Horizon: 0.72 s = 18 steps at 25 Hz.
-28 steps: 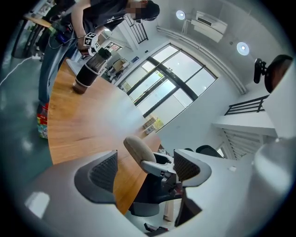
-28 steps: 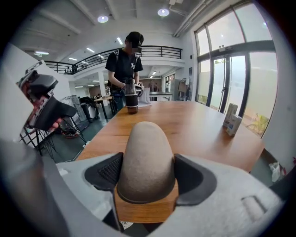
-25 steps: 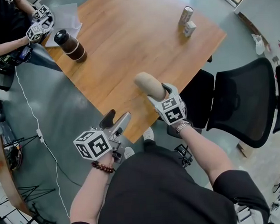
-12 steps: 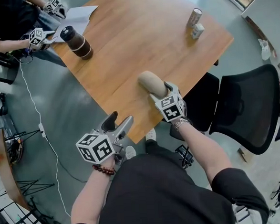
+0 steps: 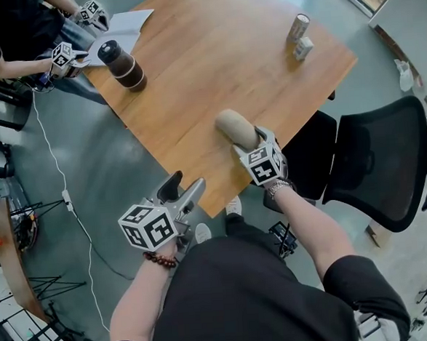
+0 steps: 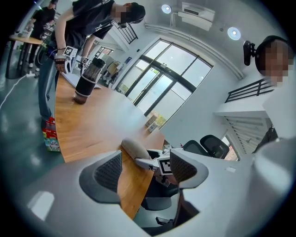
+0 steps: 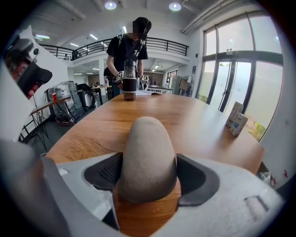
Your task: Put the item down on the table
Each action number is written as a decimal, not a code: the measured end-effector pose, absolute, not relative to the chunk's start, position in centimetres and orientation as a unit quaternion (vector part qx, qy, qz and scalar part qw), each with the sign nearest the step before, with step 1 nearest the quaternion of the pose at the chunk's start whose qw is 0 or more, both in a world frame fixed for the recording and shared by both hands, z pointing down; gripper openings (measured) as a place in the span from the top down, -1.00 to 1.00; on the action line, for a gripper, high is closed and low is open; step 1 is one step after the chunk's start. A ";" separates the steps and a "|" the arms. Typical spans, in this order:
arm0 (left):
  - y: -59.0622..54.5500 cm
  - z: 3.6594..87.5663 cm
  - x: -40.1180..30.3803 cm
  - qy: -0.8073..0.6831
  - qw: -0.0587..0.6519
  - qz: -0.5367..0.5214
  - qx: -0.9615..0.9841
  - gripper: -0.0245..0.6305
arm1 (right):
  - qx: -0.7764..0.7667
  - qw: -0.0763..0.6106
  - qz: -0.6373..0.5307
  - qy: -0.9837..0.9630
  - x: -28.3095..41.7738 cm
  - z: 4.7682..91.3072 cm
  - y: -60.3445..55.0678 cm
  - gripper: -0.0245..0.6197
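Jaws of the right gripper (image 7: 149, 173) clench the beige item (image 7: 147, 148) low over the table (image 5: 212, 49), near its edge. It should rest flat on the wood before they release. The left gripper (image 6: 145, 169) has its jaws apart and empty; they have just narrowed.

Your item (image 5: 232, 125), a tan, matte, rounded oblong, points its blunt tip toward ten o'clock, low over the table's (image 5: 212, 49) near edge.

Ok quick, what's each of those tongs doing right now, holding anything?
Left tongs: open, nothing between them; the jaws have just been closing a little.
Right tongs: closed on the beige rounded item.
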<state>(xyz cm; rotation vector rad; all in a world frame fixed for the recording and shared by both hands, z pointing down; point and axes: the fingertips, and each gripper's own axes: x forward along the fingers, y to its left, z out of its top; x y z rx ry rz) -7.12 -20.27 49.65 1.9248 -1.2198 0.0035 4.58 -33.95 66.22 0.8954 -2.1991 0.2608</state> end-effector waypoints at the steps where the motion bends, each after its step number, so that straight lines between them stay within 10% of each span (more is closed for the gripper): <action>1: -20.1 49.6 -7.2 -0.485 0.416 0.003 0.769 -0.08 | 0.349 0.370 0.103 -0.855 4.7 66.3 -33.8 -0.15; 18: -18.2 47.7 -6.6 -0.431 0.382 0.010 0.818 -0.04 | 0.413 0.330 0.111 -0.842 5.6 59.6 -28.3 -0.26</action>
